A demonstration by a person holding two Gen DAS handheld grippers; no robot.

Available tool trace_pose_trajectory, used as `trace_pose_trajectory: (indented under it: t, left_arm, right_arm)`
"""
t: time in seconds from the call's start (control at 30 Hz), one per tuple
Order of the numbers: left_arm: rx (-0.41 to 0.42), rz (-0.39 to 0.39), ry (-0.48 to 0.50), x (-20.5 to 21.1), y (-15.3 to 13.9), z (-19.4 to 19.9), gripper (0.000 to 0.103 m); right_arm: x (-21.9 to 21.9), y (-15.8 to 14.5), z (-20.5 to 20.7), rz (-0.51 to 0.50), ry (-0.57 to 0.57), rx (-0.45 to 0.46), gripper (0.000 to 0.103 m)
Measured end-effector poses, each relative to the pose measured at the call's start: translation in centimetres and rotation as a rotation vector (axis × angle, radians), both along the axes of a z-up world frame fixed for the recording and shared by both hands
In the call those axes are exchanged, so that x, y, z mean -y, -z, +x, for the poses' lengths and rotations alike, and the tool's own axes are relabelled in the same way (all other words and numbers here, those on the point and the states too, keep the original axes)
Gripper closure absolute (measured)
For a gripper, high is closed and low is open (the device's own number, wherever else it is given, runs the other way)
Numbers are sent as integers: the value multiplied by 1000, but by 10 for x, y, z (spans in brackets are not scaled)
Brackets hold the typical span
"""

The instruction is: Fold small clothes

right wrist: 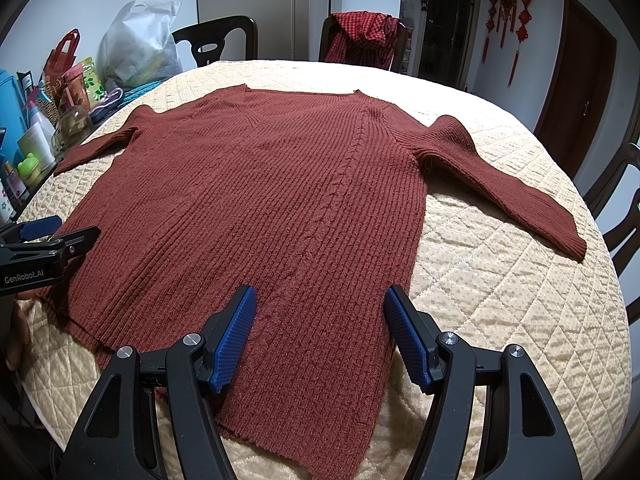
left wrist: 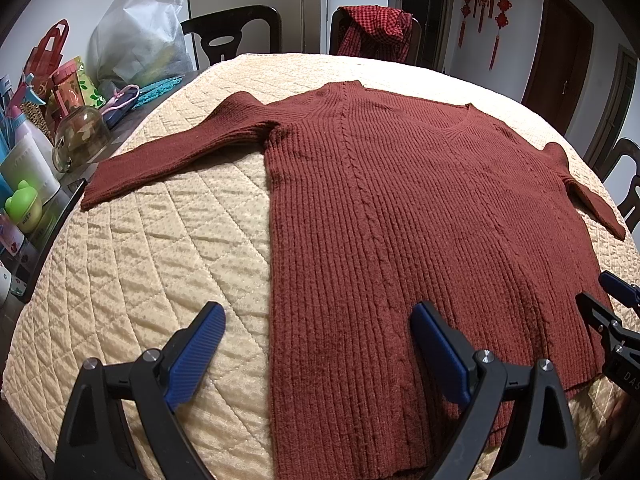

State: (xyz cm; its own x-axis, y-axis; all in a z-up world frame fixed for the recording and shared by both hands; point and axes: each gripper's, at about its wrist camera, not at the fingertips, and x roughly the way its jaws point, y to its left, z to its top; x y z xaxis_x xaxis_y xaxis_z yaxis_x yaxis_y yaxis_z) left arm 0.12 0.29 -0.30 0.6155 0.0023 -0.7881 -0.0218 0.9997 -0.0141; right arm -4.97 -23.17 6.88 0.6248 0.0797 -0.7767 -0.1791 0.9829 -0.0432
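Closest to the cameras, both grippers hung low over the near hem of the sweater with nothing between the jaws. The left gripper (left wrist: 318,350) had its jaws spread wide, one blue pad over the bare quilt and the other over the knit, straddling the sweater's left side edge. The right gripper (right wrist: 320,334) was spread wide too, its jaws over the hem near the right side edge, and you could spot it poking in at the far right of the left wrist view (left wrist: 612,312). Whether either one actually touched the fabric, I couldn't tell. The rust-red ribbed sweater (left wrist: 400,208) lay flat and face up in the middle of the counter on a cream quilted cover (left wrist: 160,260), V-neck pointing away, cable lines running down the body. Its left sleeve (left wrist: 168,156) stretched out to the counter edge, and the right sleeve (right wrist: 508,184) angled out and back toward the near side. Past the left sleeve, a bunch of clutter sat along the edge: a glass jar (left wrist: 80,136), some bottles, a green frog-shaped container (left wrist: 22,204) and a white plastic bag (left wrist: 140,36). At the far side stood dark chairs, one with a red checked garment (left wrist: 376,32) draped over its back, and red knot ornaments (left wrist: 486,4) hung on the wall beside a brown door (left wrist: 560,60).
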Motion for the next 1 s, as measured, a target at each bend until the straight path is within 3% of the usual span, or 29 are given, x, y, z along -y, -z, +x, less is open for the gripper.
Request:
trace_pose_trajectory:
  t: [1.0]
  left_arm:
    - [-8, -6, -2, 1, 0, 2, 7]
  right_arm:
    - [-1, -3, 8, -5, -26, -67, 36]
